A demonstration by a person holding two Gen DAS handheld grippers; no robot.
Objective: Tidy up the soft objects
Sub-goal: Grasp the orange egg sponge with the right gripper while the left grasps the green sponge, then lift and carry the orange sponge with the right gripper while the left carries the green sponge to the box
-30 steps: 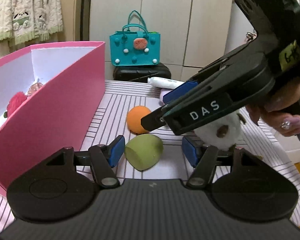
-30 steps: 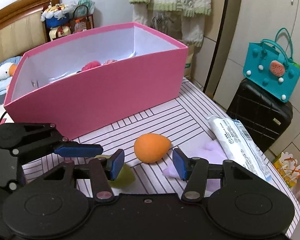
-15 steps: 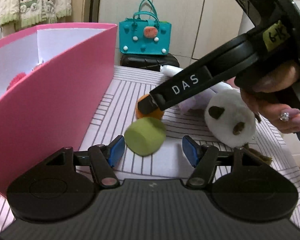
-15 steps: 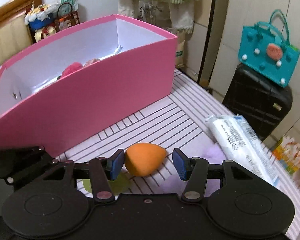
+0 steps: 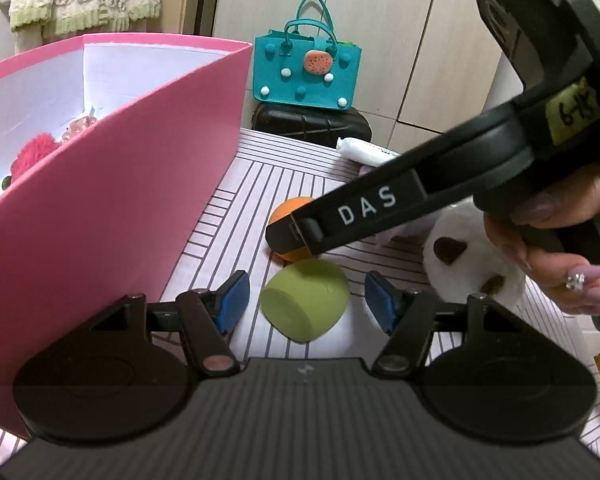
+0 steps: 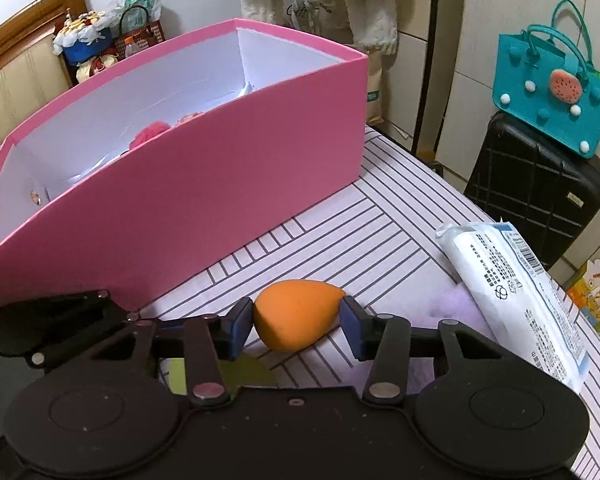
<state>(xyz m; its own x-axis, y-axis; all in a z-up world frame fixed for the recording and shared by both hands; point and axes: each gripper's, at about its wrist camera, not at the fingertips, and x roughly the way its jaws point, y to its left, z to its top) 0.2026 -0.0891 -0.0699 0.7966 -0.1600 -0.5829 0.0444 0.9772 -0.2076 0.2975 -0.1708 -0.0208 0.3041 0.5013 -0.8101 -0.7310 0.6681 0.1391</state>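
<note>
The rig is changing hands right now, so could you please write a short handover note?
Right gripper: pads touching both ends of the orange sponge on the table; not lifted.
Left gripper: open, straddling the green sponge, no contact.
Pink box: already holds a red fuzzy item.
Left: both sponges, white plush, purple piece, possibly the wipes pack.
</note>
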